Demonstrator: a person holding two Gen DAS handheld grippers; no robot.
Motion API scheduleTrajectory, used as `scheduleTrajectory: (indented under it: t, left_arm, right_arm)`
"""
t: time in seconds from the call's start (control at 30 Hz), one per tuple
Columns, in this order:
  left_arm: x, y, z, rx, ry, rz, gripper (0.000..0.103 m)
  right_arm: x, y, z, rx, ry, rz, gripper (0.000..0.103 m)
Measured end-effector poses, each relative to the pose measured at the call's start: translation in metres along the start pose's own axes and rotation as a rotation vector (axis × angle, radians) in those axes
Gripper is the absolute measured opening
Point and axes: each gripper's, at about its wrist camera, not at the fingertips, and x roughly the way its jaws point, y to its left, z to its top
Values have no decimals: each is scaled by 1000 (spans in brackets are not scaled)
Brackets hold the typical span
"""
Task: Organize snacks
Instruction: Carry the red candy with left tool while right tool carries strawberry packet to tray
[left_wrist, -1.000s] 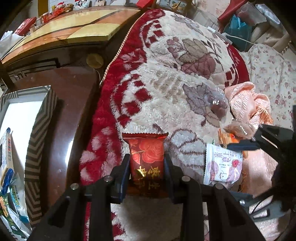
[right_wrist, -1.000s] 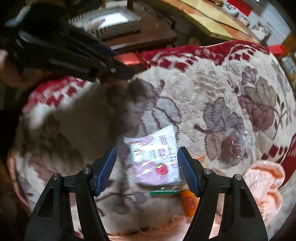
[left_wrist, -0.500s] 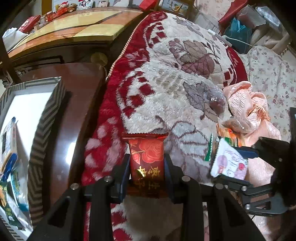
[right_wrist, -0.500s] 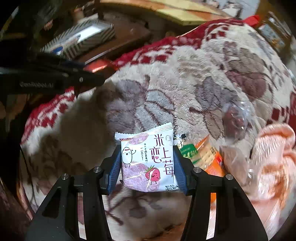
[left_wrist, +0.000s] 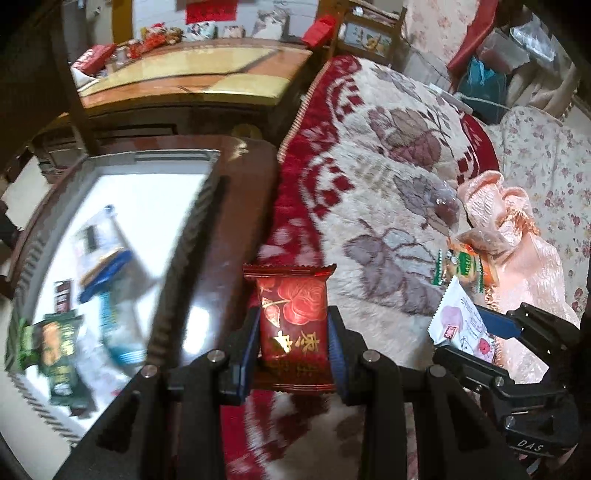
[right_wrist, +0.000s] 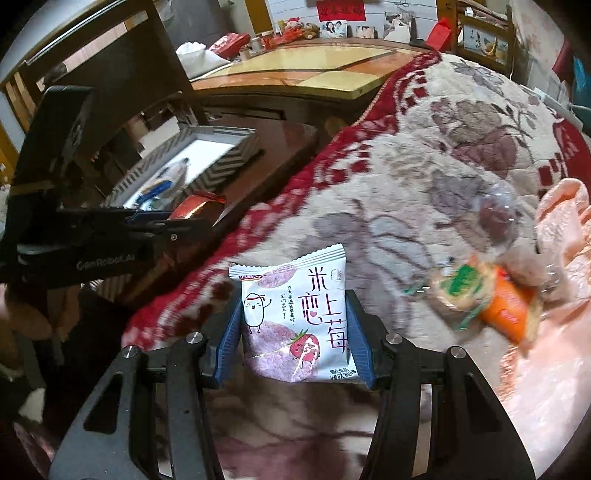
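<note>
While both tongs are loaded, the risks sit mostly in the carry. Left tongs (left_wrist: 291, 347) clenched on a glossy red foil snack packet with a gold rose print (left_wrist: 293, 325), pads pressing its lower sides; it stands upright at lower centre of the left view, above the dark wooden counter edge (left_wrist: 236, 229) and the red border of the plush floral blanket (left_wrist: 388, 192). Right tongs (right_wrist: 293, 343) grip a white plastic rice-cracker packet with a strawberry cartoon (right_wrist: 295, 321), lower centre of the right view.

Risks, as I judge them:
- Slick wrappers, pinched low; a quick swing could let either slide out onto the blanket.
- Two tongs heading for one box could collide; they already sit close, the right one at lower right of the left view.
- A drop released early could land on the counter, short of the box wall.

Containers:
- Shallow white-floored cardboard box with a grey zigzag rim (left_wrist: 192, 236), left of the left view, on the counter. It holds a green packet (left_wrist: 55, 350), a blue-and-white packet (left_wrist: 107, 266) and others too blurred to name.
- Loose snacks remain on the blanket at right: an orange-and-green packet (right_wrist: 484, 295), a clear-wrapped dark sweet (right_wrist: 493, 214).
</note>
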Motion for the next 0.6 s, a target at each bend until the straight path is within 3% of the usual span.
scheduleTrajectory:
  t: [0.23, 0.6]
  left_arm:
    - [-30, 32, -9, -33, -63, 53, 36]
    - [-50, 90, -18, -122, -103, 131, 36]
  right_arm:
    - [5, 33, 9, 18, -21, 64, 51]
    - [21, 95, 38, -86, -5, 110, 51]
